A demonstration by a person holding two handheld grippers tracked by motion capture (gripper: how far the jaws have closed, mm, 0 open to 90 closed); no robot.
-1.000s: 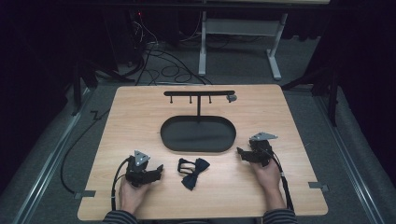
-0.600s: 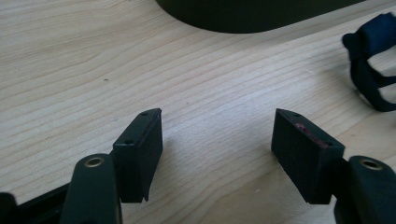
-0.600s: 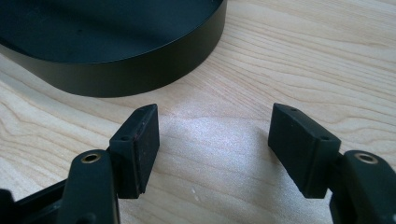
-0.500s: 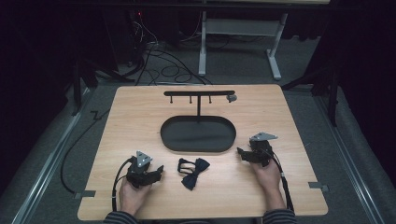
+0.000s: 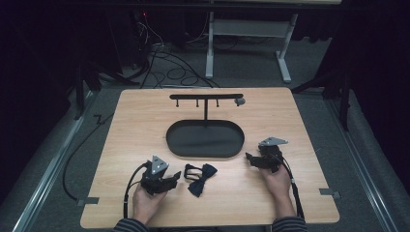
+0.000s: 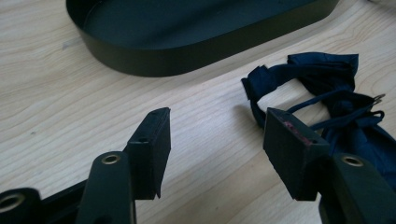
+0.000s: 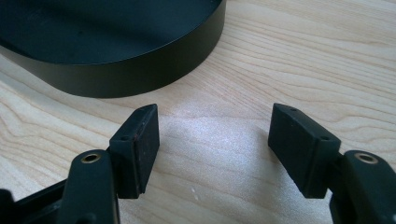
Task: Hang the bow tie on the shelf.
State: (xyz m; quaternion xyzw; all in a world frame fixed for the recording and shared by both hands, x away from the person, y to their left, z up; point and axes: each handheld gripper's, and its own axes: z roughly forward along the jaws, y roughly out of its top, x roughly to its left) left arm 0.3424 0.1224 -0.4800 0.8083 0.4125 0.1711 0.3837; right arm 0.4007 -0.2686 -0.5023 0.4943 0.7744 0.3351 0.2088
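Crumpled navy bow tie (image 5: 200, 175) beside glossy oval tray (image 5: 205, 153), both grippers' jaws wide, empty.

A staged recording bench in a lab or studio, not a home.

A bare light-wood table (image 5: 145, 125) stands on grey carpet, with dark drapes or shadow closing in the far side and both flanks. Loose black cables (image 5: 164, 63) snake across the floor beyond the table's far edge, beside the white metal legs of another desk (image 5: 285, 53). Metal rails (image 5: 48, 174) run along the floor at the table's left and right edges, and small tape marks sit at its near corners. A tiny red indicator light (image 5: 144, 14) glows among the gear at the back.
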